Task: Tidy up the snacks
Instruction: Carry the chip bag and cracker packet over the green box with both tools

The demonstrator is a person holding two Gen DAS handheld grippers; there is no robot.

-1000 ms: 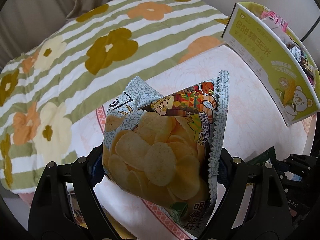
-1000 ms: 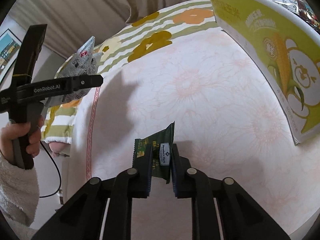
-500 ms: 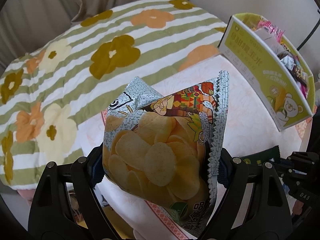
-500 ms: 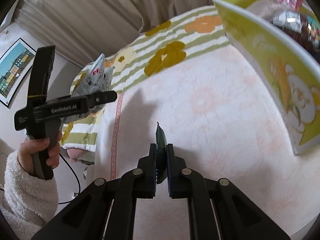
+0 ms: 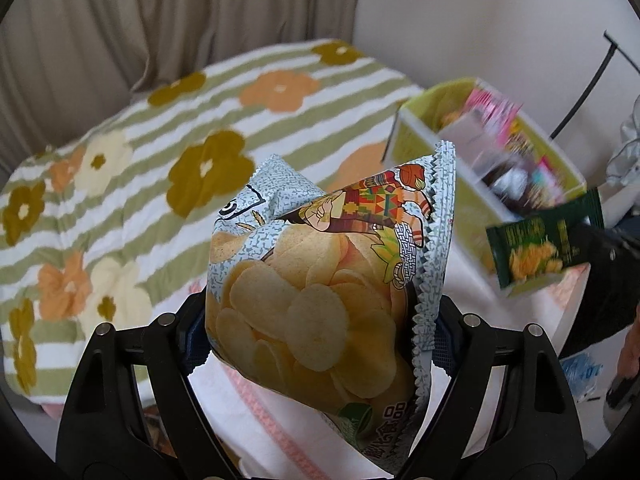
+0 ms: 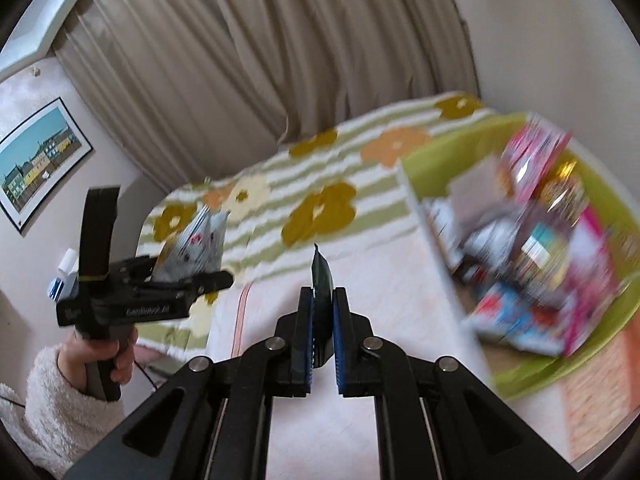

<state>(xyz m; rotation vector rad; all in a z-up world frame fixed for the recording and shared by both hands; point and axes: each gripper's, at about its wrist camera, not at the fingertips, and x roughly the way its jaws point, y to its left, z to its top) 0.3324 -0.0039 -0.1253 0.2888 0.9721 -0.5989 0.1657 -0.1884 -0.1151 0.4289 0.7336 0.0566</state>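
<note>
Soft, even daylight around me, no harsh glare, my snack box (image 6: 532,240) smeared by motion blur, green packet (image 5: 540,248) slightly blurred, chip bag (image 5: 320,280) sharp, fisheye bending, dark corners.

Two grippers are in view: the left gripper (image 5: 320,332) holds one pale blue chip bag (image 5: 320,280), the right gripper (image 6: 322,320) one dark green packet (image 6: 322,276). There is one green box (image 6: 532,376) holding a heap of packets too blurred to count, one flowered striped blanket (image 5: 160,168), one framed picture (image 6: 40,164) and one curtain (image 6: 260,52)
</note>
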